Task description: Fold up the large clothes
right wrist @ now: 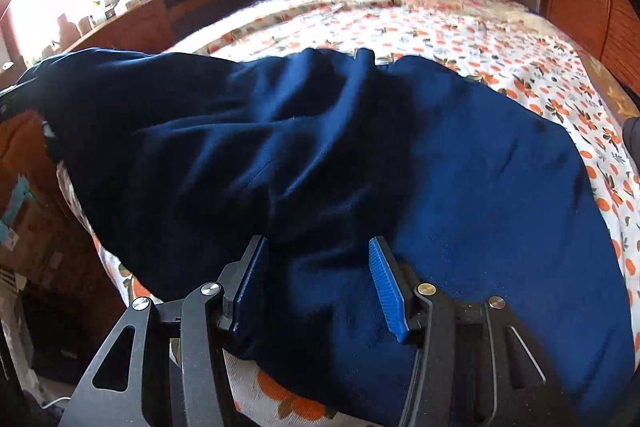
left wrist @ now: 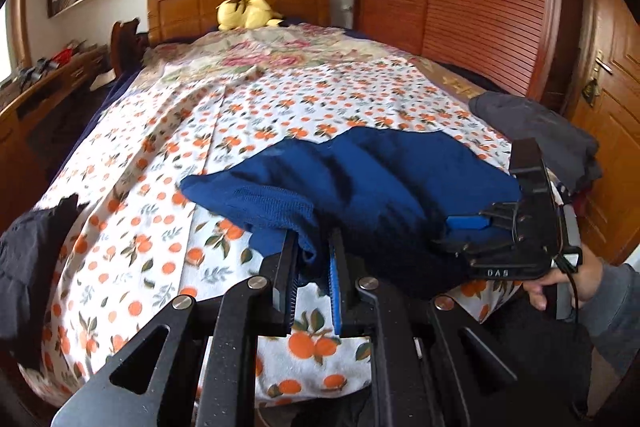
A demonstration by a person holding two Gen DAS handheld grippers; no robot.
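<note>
On the bed [left wrist: 120, 187] my left gripper [left wrist: 314, 259] pinches the blue garment's [left wrist: 360, 171] hem, right gripper [right wrist: 320, 283] fingers spread over it — thin grip, cloth may slip.

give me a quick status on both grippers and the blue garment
Left gripper shut on blue garment edge. Right gripper open, fingers astride bunched cloth. Garment rumpled on bed, not yet folded. Grey clothes pile beside it.
</note>
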